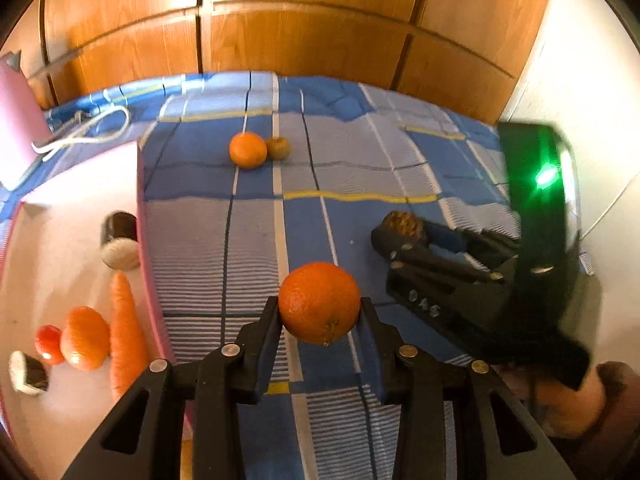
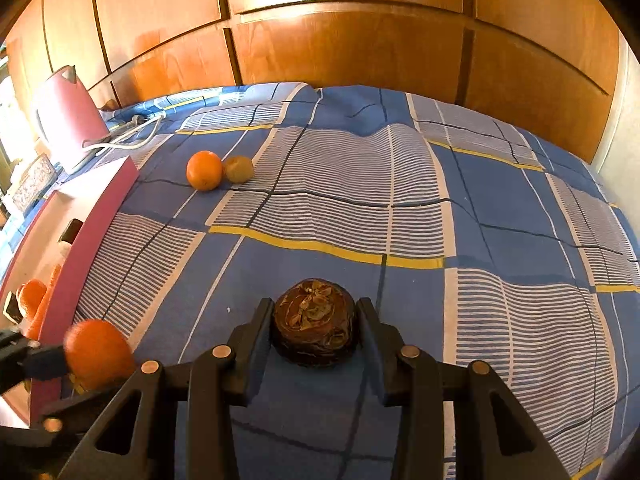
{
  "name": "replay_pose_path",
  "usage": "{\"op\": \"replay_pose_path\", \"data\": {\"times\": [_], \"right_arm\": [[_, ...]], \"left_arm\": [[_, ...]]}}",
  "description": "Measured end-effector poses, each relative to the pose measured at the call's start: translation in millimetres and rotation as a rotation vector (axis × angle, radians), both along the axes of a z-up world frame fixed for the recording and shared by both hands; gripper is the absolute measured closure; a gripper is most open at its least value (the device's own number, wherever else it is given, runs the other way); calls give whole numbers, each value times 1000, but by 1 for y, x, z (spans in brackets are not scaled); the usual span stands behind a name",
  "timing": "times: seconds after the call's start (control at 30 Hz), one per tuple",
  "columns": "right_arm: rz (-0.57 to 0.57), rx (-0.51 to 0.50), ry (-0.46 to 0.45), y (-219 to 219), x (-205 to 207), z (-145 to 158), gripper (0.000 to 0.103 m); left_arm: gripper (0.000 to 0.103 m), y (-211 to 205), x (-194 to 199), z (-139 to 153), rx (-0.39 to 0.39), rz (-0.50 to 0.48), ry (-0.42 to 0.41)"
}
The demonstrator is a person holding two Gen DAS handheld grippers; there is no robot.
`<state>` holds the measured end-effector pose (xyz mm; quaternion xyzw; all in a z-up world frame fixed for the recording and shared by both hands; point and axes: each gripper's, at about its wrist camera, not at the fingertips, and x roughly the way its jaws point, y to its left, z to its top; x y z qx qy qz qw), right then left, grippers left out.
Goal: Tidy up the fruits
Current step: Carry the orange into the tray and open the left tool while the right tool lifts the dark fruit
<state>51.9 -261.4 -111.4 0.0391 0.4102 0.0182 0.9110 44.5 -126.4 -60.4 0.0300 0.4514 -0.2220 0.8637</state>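
While airborne, orange [image 1: 319, 303] between left tool [image 1: 320, 312] fingers.

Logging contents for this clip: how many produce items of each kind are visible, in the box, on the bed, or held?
Round oranges: 4
Long orange carrot: 1
Small red tomato: 1
Brownish-green kiwi-like fruit: 1
Dark brown wrinkled round fruit: 1
Total: 8 if the blurred fourth orange counts

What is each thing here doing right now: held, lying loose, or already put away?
Left gripper: shut on held orange.
Held orange: gripped, above the bedsheet.
Right gripper: shut on dark fruit.
Dark fruit: gripped between both fingers.
Far orange: loose on bedsheet, touching kiwi.
Kiwi: loose on bedsheet.
Carrot: lying in pink tray.
Tomato: in tray.
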Motion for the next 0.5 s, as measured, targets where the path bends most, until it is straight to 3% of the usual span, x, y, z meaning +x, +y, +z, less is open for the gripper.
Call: {"op": "replay_pose_path", "data": {"times": [0.5], "right_arm": [[-3,-38,-7,5,-3,0,62]], "left_arm": [[65,32,-16,41,-45,78,-70]]}}
